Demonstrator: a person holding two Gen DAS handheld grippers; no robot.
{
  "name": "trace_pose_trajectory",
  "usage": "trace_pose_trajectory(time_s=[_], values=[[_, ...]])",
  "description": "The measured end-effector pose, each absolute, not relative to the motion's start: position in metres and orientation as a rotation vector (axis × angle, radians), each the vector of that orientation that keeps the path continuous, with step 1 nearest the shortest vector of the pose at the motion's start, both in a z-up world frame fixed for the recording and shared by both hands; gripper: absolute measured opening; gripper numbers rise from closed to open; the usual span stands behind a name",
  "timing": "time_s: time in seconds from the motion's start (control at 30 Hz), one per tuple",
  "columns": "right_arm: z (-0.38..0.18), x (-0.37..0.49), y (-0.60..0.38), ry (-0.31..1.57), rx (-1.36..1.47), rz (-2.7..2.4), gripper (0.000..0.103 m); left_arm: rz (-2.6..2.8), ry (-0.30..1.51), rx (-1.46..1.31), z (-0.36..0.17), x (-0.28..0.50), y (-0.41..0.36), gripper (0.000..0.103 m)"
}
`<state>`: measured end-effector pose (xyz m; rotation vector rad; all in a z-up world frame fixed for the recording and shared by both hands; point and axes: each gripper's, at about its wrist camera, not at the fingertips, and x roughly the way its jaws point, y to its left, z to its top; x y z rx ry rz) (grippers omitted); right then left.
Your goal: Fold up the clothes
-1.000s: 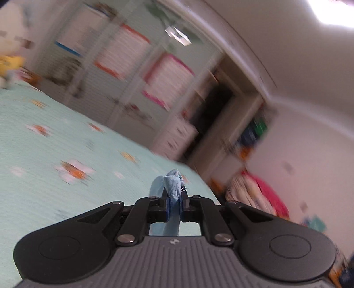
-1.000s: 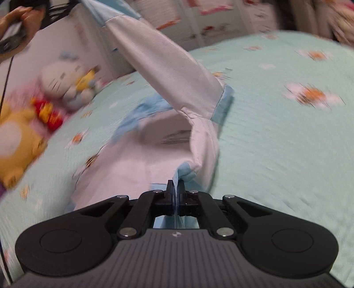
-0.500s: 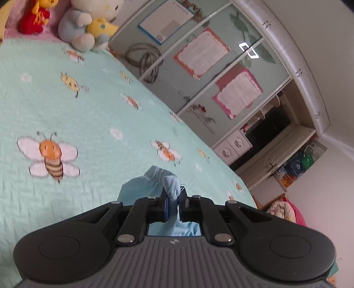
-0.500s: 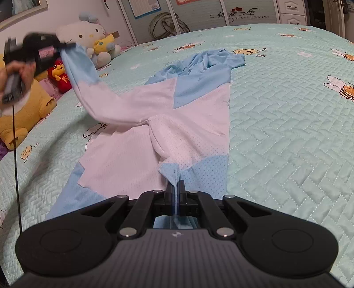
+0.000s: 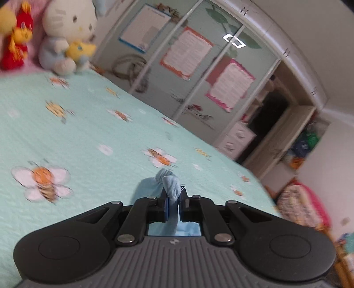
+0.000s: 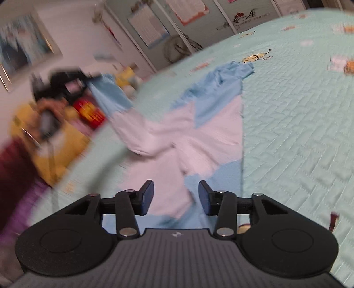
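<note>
The left gripper (image 5: 173, 207) is clenched on the blue sleeve cuff (image 5: 170, 186) of a blue-and-white garment (image 6: 208, 137) spread on the bee-print bedspread (image 6: 298, 133). The right gripper (image 6: 176, 197) is opening, nothing pinched (fabric lies beneath). Wardrobe lettering (image 6: 252, 15) is blurred, unreadable.

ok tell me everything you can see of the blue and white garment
The garment is thin, soft fabric, white through the middle with light blue panels at the far end, the near hem and the sleeve cuff. It lies mostly flat and lengthwise on the mint quilt, a little rumpled at the far end. One sleeve is lifted off to the left, its blue cuff pinched in the left gripper. The right gripper is opening over the near hem, no longer pressing it.
</note>
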<state>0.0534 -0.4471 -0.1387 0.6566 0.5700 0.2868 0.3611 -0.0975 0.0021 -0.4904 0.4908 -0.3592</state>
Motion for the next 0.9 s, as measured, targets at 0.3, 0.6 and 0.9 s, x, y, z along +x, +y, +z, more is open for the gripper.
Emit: trace_pose_trajectory(time_s=[0.3, 0.6, 0.9], values=[[-0.151, -0.026, -0.498, 0.617, 0.704, 0.117, 0.054, -0.188, 0.626, -0.618, -0.052, 0.367, -0.039, 0.029], [-0.147, -0.068, -0.458, 0.712, 0.567, 0.159, 0.055, -0.059, 0.698, -0.987, -0.110, 0.295, 0.060, 0.057], [-0.163, -0.082, -0.452, 0.646, 0.623, 0.154, 0.045, -0.586, 0.930, -0.929, -0.132, 0.182, -0.031, 0.059]])
